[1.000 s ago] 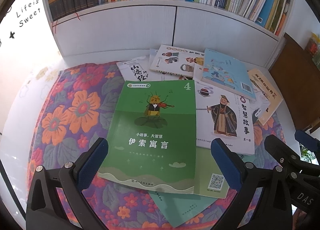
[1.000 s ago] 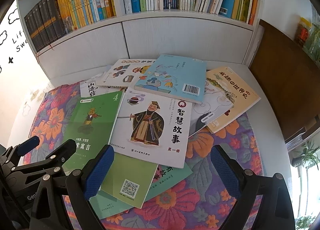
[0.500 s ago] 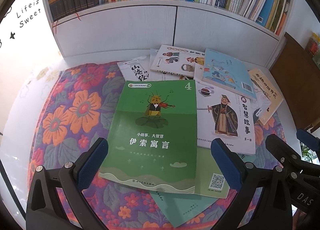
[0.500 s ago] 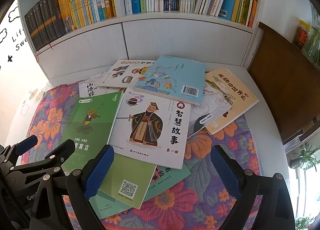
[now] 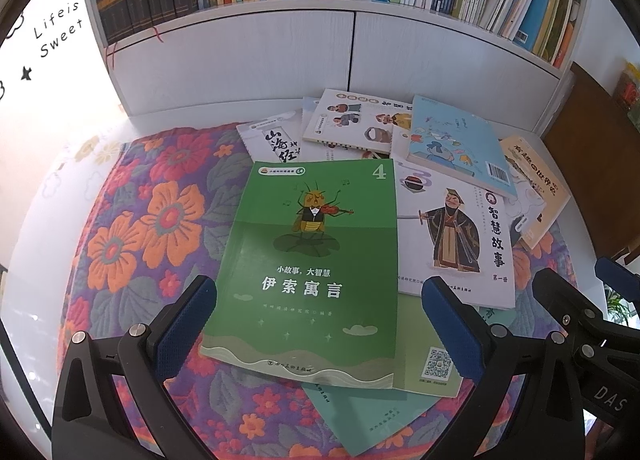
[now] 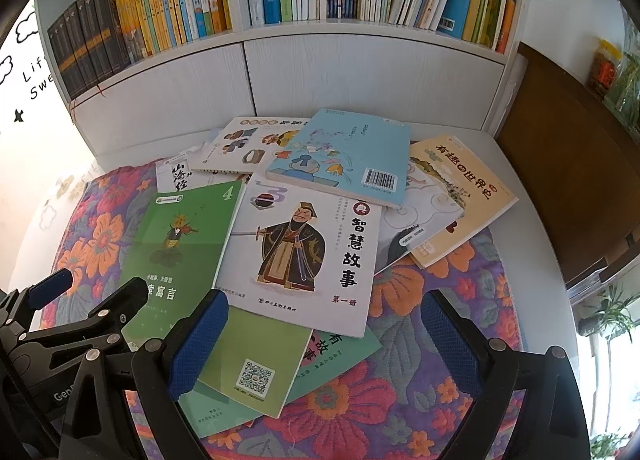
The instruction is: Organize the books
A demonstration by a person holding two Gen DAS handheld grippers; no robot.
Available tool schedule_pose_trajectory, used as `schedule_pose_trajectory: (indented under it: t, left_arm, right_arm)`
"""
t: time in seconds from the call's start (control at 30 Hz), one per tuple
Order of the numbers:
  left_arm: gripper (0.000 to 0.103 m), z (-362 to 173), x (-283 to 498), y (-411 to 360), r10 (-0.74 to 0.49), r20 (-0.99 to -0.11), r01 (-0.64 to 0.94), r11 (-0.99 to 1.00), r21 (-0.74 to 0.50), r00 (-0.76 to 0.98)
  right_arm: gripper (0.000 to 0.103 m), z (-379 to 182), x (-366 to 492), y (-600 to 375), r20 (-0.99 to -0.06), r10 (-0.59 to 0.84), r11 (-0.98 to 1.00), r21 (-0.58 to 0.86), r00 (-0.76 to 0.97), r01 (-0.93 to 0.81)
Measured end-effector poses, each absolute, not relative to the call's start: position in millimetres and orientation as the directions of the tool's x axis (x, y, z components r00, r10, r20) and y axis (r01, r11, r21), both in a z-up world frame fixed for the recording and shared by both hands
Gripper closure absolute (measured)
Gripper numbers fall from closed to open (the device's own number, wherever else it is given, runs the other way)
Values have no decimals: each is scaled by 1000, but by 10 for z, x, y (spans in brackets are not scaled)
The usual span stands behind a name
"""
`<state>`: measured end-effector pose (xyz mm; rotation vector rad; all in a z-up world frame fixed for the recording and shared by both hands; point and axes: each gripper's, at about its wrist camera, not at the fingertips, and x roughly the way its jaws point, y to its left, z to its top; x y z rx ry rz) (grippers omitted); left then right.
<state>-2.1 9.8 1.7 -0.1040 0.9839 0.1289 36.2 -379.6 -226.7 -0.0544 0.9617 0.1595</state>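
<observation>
Green book [image 5: 316, 260] lies between left gripper [image 5: 318, 328] fingers.

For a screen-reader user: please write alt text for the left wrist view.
The open left claw hovers over a green book topping scattered books on a floral mat. A white bookshelf full of upright books stands behind.
</observation>
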Motion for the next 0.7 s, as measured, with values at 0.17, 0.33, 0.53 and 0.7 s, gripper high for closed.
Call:
schedule_pose_trajectory:
  t: [0.17, 0.33, 0.53, 0.7]
  left_arm:
    - [1, 17, -21, 94, 64, -835, -155, 988, -26, 547]
    - [1, 20, -18, 91, 70, -833, -156, 987, -20, 549]
    - [1, 23, -22, 88, 70, -832, -157, 987, -21, 551]
    - [1, 28, -28, 82, 77, -830, -158, 987, -14, 553]
  right_arm:
    - [7, -2264, 356, -3781, -815, 104, 987, 14, 571, -161]
    - [7, -2250, 350, -3777, -813, 106, 987, 14, 572, -162]
    - [7, -2242, 350, -3781, -813, 104, 987, 13, 573, -162]
    - [7, -2247, 357, -3790, -811, 117, 986, 25, 573, -166]
